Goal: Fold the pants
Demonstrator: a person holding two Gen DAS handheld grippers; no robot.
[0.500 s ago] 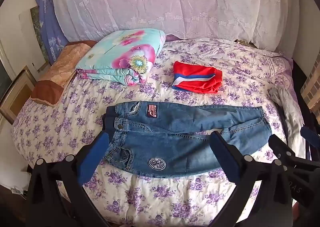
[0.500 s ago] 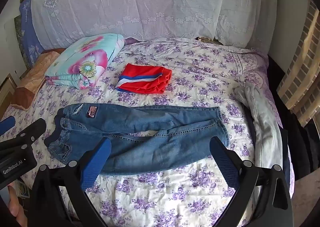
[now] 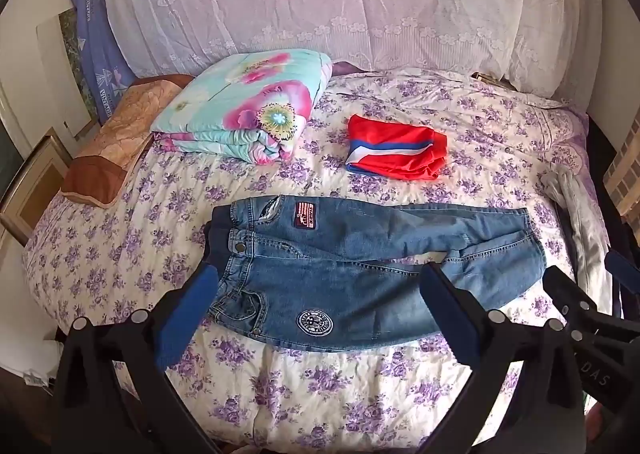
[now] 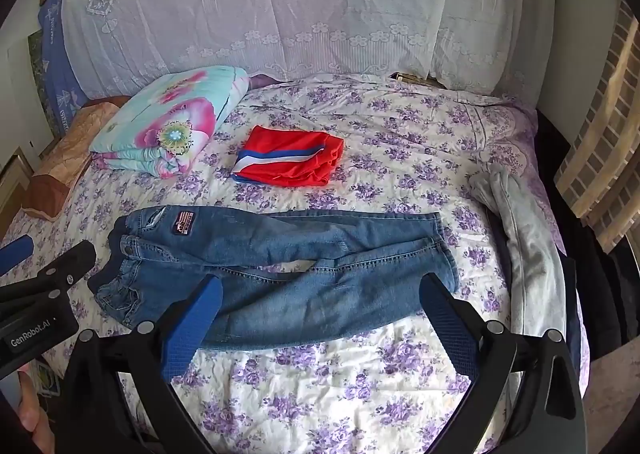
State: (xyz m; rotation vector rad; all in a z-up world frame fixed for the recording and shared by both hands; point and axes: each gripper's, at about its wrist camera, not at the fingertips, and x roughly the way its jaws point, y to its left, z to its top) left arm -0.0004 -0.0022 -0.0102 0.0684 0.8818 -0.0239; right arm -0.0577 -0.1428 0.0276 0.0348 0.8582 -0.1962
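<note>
No containers in either view; everything lies loose on the bed (image 3: 120, 254).

Bed: quilted cover, cream with purple flower print, slightly wrinkled. White lace cloth (image 3: 360, 6) drapes the headboard end.

Jeans (image 3: 360, 266): blue denim, small size, spread flat and unfolded. Legs run side by side, with a small gap between them near the crotch. Dark elastic waistband, red patch (image 3: 306, 215) near the waist, round white badge (image 3: 315, 322) on the front.

Beyond the fingertips: folded red garment (image 3: 396, 152), smooth fabric with a blue and white stripe; folded quilt (image 3: 244, 106), pale turquoise with large pink flowers, puffy. A pale grey garment (image 4: 524, 238) lies crumpled past the right gripper's right finger.

Left gripper (image 3: 316, 294): blue-padded fingers (image 3: 188, 318) spread wide, nothing between them, touching nothing. The waist end of the jeans lies just ahead of them and below.

Right gripper (image 4: 320, 294): fingers (image 4: 448, 326) equally wide, empty, no contact. The leg end of the jeans lies just ahead of them; the cuffs sit just beyond the right fingertip
</note>
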